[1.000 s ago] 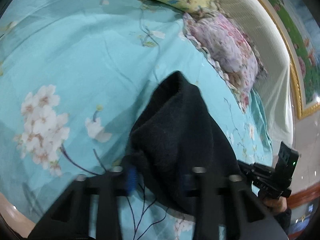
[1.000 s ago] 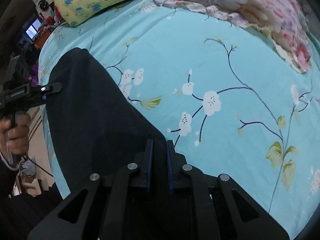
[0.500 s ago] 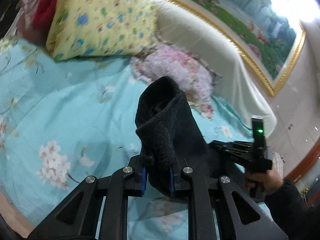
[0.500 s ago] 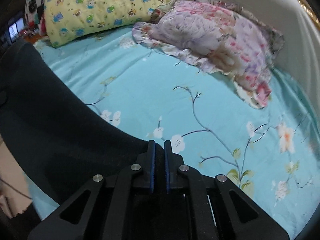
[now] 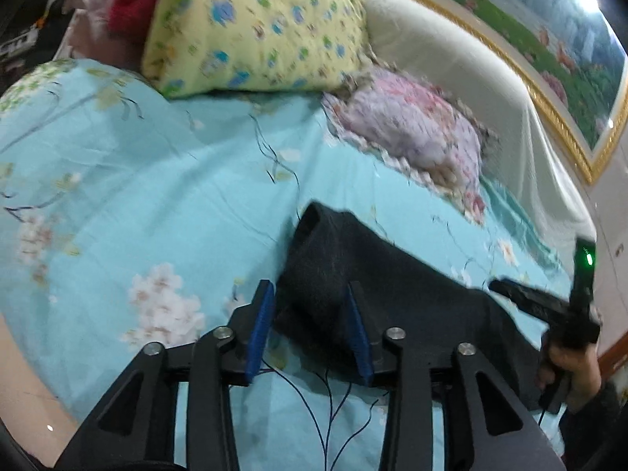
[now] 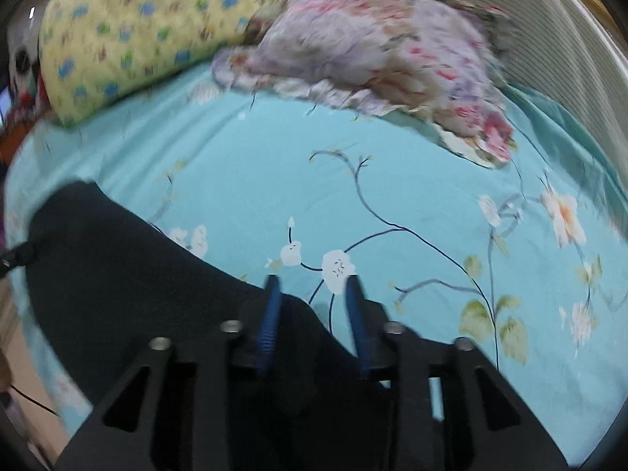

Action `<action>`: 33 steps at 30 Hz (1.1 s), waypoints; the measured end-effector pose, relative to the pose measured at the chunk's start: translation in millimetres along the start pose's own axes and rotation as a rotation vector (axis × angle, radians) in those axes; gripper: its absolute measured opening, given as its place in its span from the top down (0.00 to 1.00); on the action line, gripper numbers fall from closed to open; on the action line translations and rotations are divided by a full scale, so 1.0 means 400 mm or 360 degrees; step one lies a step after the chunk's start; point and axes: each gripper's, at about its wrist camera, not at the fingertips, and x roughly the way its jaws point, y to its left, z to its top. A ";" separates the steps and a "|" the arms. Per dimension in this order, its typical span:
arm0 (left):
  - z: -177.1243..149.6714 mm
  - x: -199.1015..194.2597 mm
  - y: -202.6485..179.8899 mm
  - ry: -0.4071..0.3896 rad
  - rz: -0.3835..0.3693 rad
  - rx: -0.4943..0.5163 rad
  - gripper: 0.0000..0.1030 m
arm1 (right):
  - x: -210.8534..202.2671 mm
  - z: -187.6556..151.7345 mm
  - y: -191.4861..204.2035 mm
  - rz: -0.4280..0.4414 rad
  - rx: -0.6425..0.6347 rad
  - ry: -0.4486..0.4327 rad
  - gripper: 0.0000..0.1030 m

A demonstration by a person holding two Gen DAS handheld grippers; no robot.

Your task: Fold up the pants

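Both tongs have let go since half a second ago: back then each one pinched the dark fuzzy folded pants [image 5: 353, 274], and those have dropped onto the light blue flowered bed sheet [image 5: 157, 180]. In the left view, the left tongs [image 5: 310, 325] are spread wide, with one thick end of the pants lying between their blue fingers [image 5: 261, 325], loose and not squeezed. In the right view, the right tongs [image 6: 312, 314] are wide apart too, and the pants [image 6: 137, 286] run from under them off to their left, with an edge poking in between the fingers. Far ahead of both tongs a yellow pillow with blue spots [image 5: 251, 27] and a pink and purple flowered pillow [image 6: 373, 51] lie at the head of the bed. Off to the right of the left tongs, the other tongs [image 5: 549, 306] show up small and blurry in a hand [image 5: 569, 369]. Both pictures are smeared, and the near part of the pants is hidden under the black tongs.
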 end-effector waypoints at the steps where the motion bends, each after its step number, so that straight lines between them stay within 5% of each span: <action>1: 0.006 -0.018 0.002 -0.0021 -0.0006 -0.0016 0.60 | -0.027 -0.011 -0.010 0.0008 0.0041 -0.0031 0.52; 8: 0.016 -0.052 -0.074 -0.0040 -0.0083 0.0071 0.55 | -0.147 -0.105 -0.077 0.0048 0.0288 -0.0112 0.49; 18: -0.024 0.007 -0.263 0.0093 -0.0258 0.0251 0.43 | -0.276 -0.263 -0.172 0.0064 0.0560 -0.0161 0.42; 33: -0.153 0.094 -0.629 0.0343 -0.0514 0.0727 0.36 | -0.457 -0.534 -0.328 -0.0110 0.0947 -0.0224 0.39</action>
